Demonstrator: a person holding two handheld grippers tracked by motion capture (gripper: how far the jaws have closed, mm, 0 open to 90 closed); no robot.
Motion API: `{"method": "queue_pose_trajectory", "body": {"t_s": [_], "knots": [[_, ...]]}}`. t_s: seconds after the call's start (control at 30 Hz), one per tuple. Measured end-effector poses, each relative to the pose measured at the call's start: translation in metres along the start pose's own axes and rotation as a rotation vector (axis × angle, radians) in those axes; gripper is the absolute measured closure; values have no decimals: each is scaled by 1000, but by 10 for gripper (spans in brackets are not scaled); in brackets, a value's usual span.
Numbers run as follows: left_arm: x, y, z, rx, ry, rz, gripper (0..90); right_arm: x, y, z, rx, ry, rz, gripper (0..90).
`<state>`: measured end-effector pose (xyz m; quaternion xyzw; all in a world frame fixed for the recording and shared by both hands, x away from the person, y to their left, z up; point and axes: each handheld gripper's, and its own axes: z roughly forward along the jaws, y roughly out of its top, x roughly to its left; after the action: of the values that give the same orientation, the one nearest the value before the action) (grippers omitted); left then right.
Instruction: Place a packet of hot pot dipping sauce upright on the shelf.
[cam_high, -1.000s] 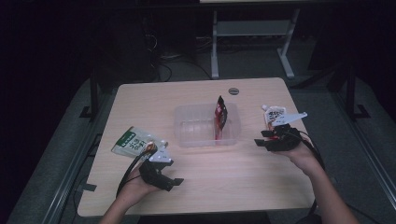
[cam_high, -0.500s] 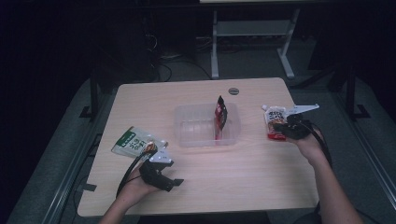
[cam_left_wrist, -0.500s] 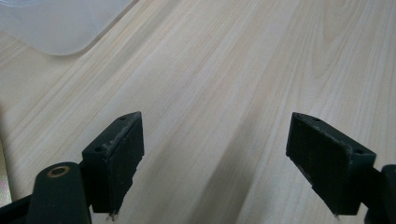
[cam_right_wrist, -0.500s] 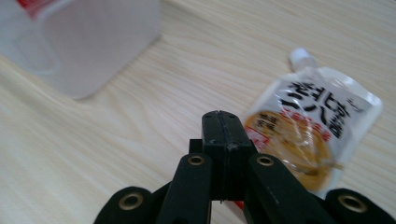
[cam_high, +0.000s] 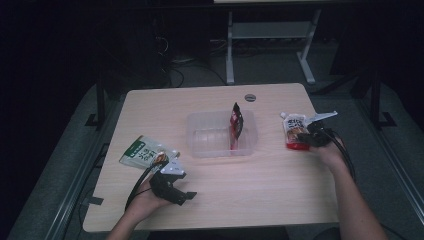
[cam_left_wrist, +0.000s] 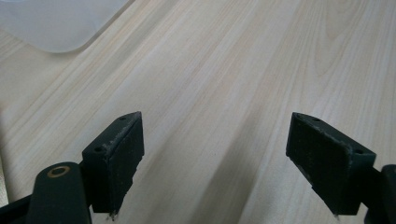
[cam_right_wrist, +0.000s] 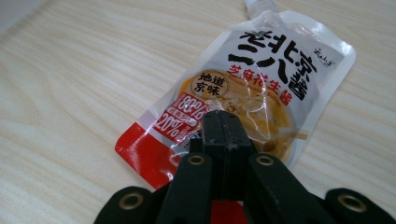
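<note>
A red-and-white sauce pouch (cam_high: 294, 129) with black Chinese lettering lies flat on the wooden table (cam_high: 260, 190) at the right. My right gripper (cam_high: 307, 136) is shut, its jaws pressed together, and its tip (cam_right_wrist: 223, 122) rests over the pouch's (cam_right_wrist: 275, 70) clear middle. I cannot tell whether any film is pinched. My left gripper (cam_high: 181, 196) stands open near the front left, with bare wood between its fingers (cam_left_wrist: 116, 154). A clear plastic container (cam_high: 220, 150) sits mid-table with a dark red sachet (cam_high: 235, 122) standing inside it.
A green-and-white snack pouch (cam_high: 142, 152) lies just behind the left hand. A corner of the clear container (cam_left_wrist: 56, 23) shows ahead of the left gripper. A round grommet (cam_high: 250, 97) sits near the far edge. Dark floor and a white desk frame (cam_high: 270, 35) lie beyond.
The right hand has moved away from the front edge and down onto the sauce pouch, and its jaws have gone from parted to shut. The left hand has stayed put.
</note>
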<state>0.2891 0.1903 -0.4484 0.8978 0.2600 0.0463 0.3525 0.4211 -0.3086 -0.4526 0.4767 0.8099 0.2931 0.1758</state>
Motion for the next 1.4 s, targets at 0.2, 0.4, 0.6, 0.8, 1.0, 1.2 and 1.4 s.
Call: {"method": "queue_pose_trajectory", "body": {"t_s": [0.2,0.4,0.6,0.8,1.0,1.2,1.4], "knots": [[0,-2,0,11,1,-1,187,-1,-2,8,27,11,3,900],[0,-2,2,17,-2,6,187,2,-1,13,43,7,-12,900],[0,-2,2,16,-3,1,187,11,-1,9,73,48,-54,900],[-1,0,4,18,-4,10,187,22,-3,6,90,92,-100,900],[-3,3,6,21,-12,20,187,34,-7,2,101,128,-128,900],[-5,9,9,10,-30,37,186,46,-9,-2,112,147,-163,900],[-4,19,13,-10,-48,47,187,58,-16,-8,105,200,-167,900]]}}
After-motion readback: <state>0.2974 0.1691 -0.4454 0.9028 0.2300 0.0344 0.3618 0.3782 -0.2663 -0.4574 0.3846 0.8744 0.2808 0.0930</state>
